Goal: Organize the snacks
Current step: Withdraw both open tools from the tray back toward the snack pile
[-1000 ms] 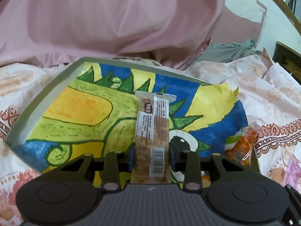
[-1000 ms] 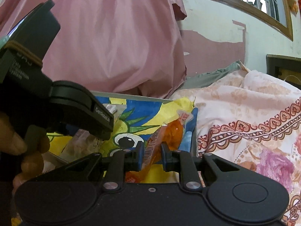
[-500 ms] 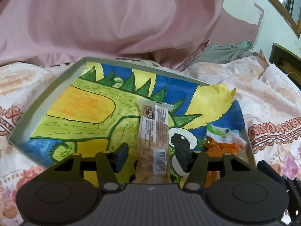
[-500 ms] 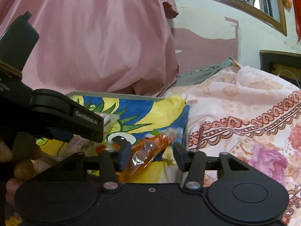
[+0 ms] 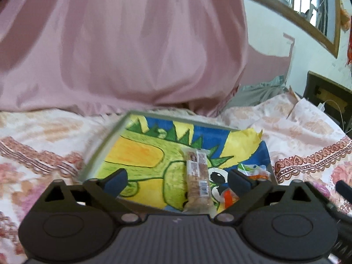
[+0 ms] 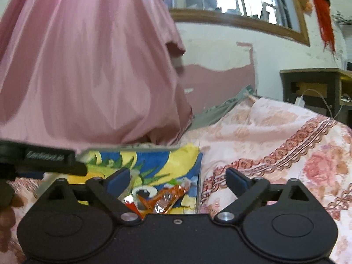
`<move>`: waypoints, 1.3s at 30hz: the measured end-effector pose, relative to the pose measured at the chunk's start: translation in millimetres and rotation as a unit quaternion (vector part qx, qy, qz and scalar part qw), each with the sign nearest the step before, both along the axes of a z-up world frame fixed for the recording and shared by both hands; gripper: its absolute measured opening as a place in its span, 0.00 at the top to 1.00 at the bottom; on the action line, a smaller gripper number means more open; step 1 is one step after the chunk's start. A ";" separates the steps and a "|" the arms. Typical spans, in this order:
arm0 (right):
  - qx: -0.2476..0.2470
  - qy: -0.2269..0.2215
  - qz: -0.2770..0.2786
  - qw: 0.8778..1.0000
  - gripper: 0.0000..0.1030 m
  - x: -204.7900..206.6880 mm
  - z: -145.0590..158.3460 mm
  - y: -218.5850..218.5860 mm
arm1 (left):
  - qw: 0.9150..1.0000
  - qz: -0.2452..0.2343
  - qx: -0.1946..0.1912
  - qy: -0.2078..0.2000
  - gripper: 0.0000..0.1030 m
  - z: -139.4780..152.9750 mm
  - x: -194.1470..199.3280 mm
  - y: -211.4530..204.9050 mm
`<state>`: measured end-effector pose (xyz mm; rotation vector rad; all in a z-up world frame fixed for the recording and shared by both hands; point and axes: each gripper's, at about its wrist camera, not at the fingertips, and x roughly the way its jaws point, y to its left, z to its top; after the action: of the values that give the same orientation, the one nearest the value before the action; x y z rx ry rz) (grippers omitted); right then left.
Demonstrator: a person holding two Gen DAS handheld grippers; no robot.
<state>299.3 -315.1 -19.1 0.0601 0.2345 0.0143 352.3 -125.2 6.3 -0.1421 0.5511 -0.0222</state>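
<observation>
The long brown-and-white wrapped snack bar [image 5: 197,177] now lies flat inside the shallow grey-rimmed tray [image 5: 103,147], on its lining painted with a green, yellow and blue cartoon creature, end-on to the left wrist camera. A second ago it was pinched between the jaws of the left gripper [image 5: 176,179]; those jaws have just been opening and now stand at their widest, each pad clear of the bar, which sits in the gap untouched. The crinkled orange foil snack packet [image 6: 164,199] has had the same treatment: held by the right gripper [image 6: 176,179] a second ago, it now rests in the tray's right-hand corner, just beside the bar, while that gripper's jaws have likewise just been opening and stand wide with nothing gripped. Both views show the tray smaller and lower in frame than before, consistent with both tools lifting away. Judgement: both snacks have been delivered and released, so this placement appears complete; whether further snacks remain cannot be told from these views. The tray sits on a bed covered by a pale pink floral bedspread [image 6: 275,136] with a red patterned border. Behind hangs a large pink cloth [image 5: 123,44]; beyond, a white wall with peeling pink paint [image 6: 220,74], a wood-framed window [image 6: 242,19] and a dark wooden side table [image 6: 312,88].
</observation>
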 end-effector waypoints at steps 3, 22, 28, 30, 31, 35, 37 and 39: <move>0.016 -0.018 -0.001 1.000 0.04 -20.0 12.7 -1.1 | 1.000 0.000 -0.002 -0.011 0.01 11.1 -23.6 7.0; 0.018 -0.010 -0.017 1.000 0.01 -159.4 27.6 31.8 | 0.997 0.012 0.040 -0.064 0.01 11.6 -181.2 53.5; 0.023 0.031 -0.035 0.999 0.01 -190.1 14.8 44.9 | 0.998 0.007 0.039 -0.038 0.01 -5.3 -208.6 69.6; 0.019 0.053 -0.039 0.998 0.01 -198.2 8.4 51.6 | 0.999 0.003 0.041 -0.029 0.01 -11.8 -216.5 73.8; 0.017 0.061 -0.041 0.997 0.01 -201.1 5.5 54.7 | 0.999 0.001 0.042 -0.025 0.01 -14.7 -219.6 75.0; 0.012 0.084 -0.039 0.996 0.01 -210.3 -2.3 65.1 | 0.999 -0.008 0.047 -0.009 0.01 -26.4 -227.8 78.8; 0.009 0.094 -0.041 0.995 0.01 -212.6 -4.9 68.2 | 0.999 -0.011 0.052 -0.001 0.01 -31.9 -231.4 80.7; 0.005 0.107 -0.051 0.993 0.01 -213.0 -7.4 70.7 | 0.999 -0.012 0.052 0.006 0.01 -36.9 -234.1 82.8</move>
<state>86.3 -244.4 -26.5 0.0829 0.4461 -0.0935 118.2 -42.4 -30.6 -0.0346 0.5638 -0.0158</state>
